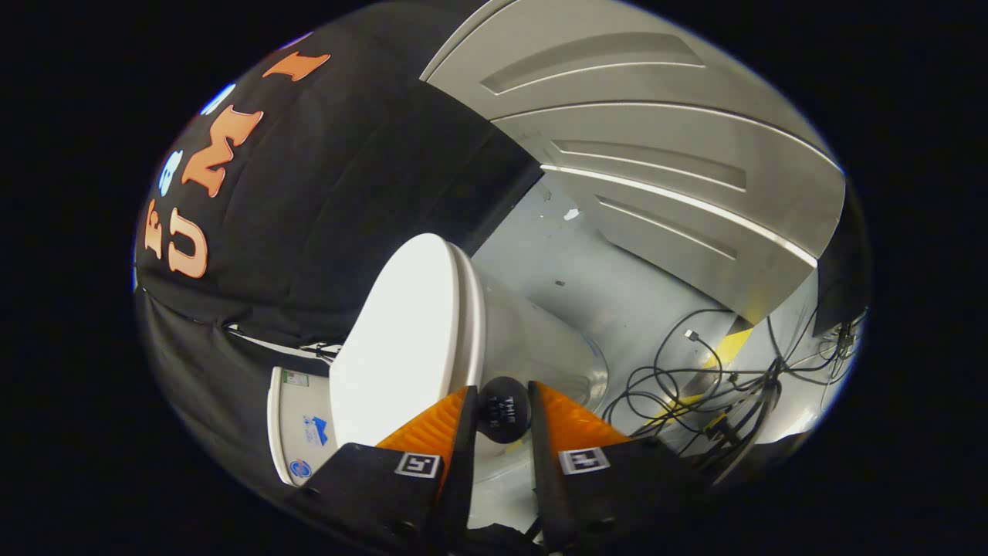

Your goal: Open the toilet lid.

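A white toilet stands just ahead of me, the whole scene tilted in my view. Its lid [401,340] lies down flat on the seat, above the rounded bowl [540,340]. A black ball knob [503,413] sticks out at the lid's front rim. My gripper [501,388] is shut on this knob, one finger pressing each side of it. The tank [297,425] with small stickers sits beyond the lid, against the black cloth wall.
A tangle of black cables [718,386] with plugs lies on the pale floor [610,278] beside the bowl, with a yellow strip among them. A grey panelled door [656,154] stands beyond the floor. The black cloth wall [324,193] hangs behind the toilet.
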The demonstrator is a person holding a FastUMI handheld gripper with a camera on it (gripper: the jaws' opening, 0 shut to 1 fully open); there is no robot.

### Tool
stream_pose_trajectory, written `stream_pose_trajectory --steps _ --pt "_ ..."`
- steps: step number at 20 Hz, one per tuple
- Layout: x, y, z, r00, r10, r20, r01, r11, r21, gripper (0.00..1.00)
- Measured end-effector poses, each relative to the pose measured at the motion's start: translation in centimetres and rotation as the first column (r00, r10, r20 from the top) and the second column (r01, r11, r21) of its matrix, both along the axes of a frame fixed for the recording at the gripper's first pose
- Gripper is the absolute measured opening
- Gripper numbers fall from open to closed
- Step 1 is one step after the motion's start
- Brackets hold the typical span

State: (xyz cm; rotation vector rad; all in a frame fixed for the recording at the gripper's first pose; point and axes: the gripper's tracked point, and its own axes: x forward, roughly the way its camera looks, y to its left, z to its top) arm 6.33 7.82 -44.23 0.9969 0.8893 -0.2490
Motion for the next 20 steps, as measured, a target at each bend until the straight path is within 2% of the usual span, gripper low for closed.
stream_pose_trajectory --steps 1,3,4,5,7,17,20 --pt "0.0 0.1 0.1 1.0 -0.006 0.01 0.006 1.0 0.007 0.37" --pt "0.3 -0.2 0.4 0.999 -0.018 0.027 0.017 1.0 0.025 0.24" --pt "0.3 -0.2 0.9 0.998 -0.028 0.047 0.026 0.999 0.043 0.22" --pt "0.5 0.0 1.3 0.998 -0.031 0.057 0.027 0.998 0.06 0.13" --pt "0.4 -0.1 1.3 0.997 -0.016 0.07 0.013 0.999 0.04 0.08" --pt "0.2 0.0 1.7 0.997 -0.015 0.074 0.011 0.999 0.045 0.08" --pt "-0.5 0.5 3.2 0.996 -0.002 0.092 -0.006 0.997 0.083 0.08"
